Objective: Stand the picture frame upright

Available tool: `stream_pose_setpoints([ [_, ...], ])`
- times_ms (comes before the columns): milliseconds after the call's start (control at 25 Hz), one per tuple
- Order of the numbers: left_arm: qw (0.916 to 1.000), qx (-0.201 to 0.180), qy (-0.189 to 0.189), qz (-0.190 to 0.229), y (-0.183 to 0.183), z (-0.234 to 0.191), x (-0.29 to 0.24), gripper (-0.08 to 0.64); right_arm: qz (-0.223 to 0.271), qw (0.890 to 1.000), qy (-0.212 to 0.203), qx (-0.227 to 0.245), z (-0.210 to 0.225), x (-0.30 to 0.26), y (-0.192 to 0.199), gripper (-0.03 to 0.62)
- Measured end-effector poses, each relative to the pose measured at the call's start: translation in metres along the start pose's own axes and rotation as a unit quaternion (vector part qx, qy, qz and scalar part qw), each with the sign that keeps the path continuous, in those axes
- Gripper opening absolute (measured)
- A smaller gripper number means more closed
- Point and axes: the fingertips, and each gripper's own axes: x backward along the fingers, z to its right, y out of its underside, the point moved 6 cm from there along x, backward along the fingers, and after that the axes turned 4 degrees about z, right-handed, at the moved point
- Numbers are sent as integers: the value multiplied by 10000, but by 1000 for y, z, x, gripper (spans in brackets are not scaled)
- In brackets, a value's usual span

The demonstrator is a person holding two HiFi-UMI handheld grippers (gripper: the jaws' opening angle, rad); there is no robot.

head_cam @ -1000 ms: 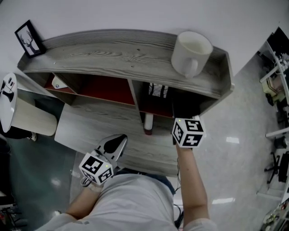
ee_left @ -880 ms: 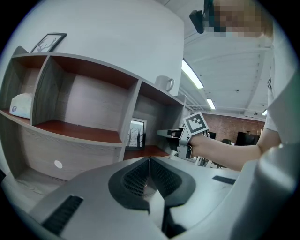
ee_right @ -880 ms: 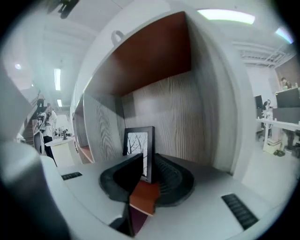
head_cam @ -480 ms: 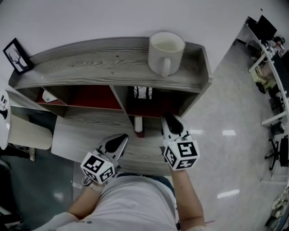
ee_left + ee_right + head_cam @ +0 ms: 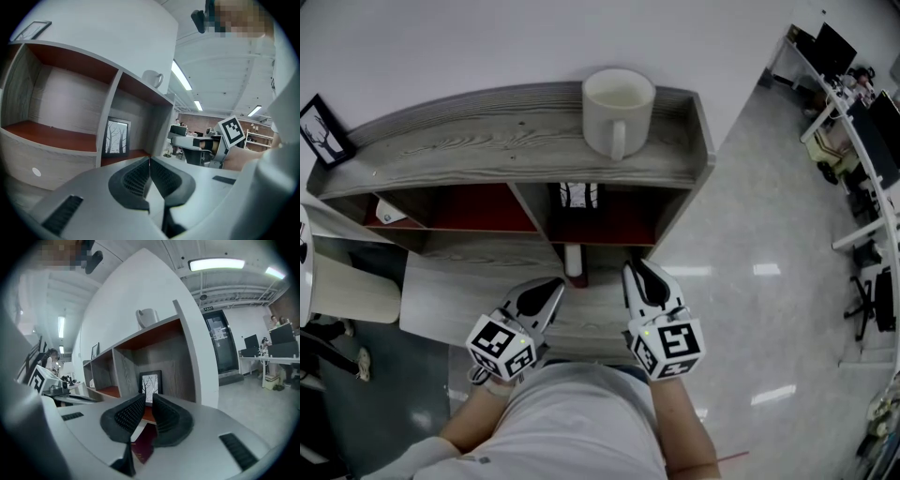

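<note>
The picture frame (image 5: 577,195) stands upright at the back of the shelf's right compartment, showing bare trees (image 5: 116,137) (image 5: 151,383). My right gripper (image 5: 634,269) (image 5: 149,397) hovers over the desk in front of that compartment, well short of the frame. Its jaws have just been closing; a narrow gap remains and nothing is between them. My left gripper (image 5: 552,284) (image 5: 150,160) sits to its left over the desk, shut and empty. The right gripper's marker cube (image 5: 232,131) shows in the left gripper view.
A white mug (image 5: 617,99) stands on the shelf top (image 5: 487,141), and a second small black frame (image 5: 321,131) leans at its far left. A red-and-white object (image 5: 574,262) lies on the desk (image 5: 450,291) before the divider. The left compartment (image 5: 478,208) holds a small white item (image 5: 386,214).
My right gripper has drawn back out of the right compartment toward me, and its jaws now show over the desk. The left gripper has shifted slightly.
</note>
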Motion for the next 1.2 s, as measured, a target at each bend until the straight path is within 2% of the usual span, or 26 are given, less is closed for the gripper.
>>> stream_pose_setpoints([
  [480, 9999, -24, 130, -25, 0, 0, -10, 17, -16, 10000, -8, 53, -4, 23, 12, 58],
  [1200, 9998, -20, 191, -46, 0, 1, -14, 17, 0, 9999, 24, 127, -3, 24, 13, 51],
])
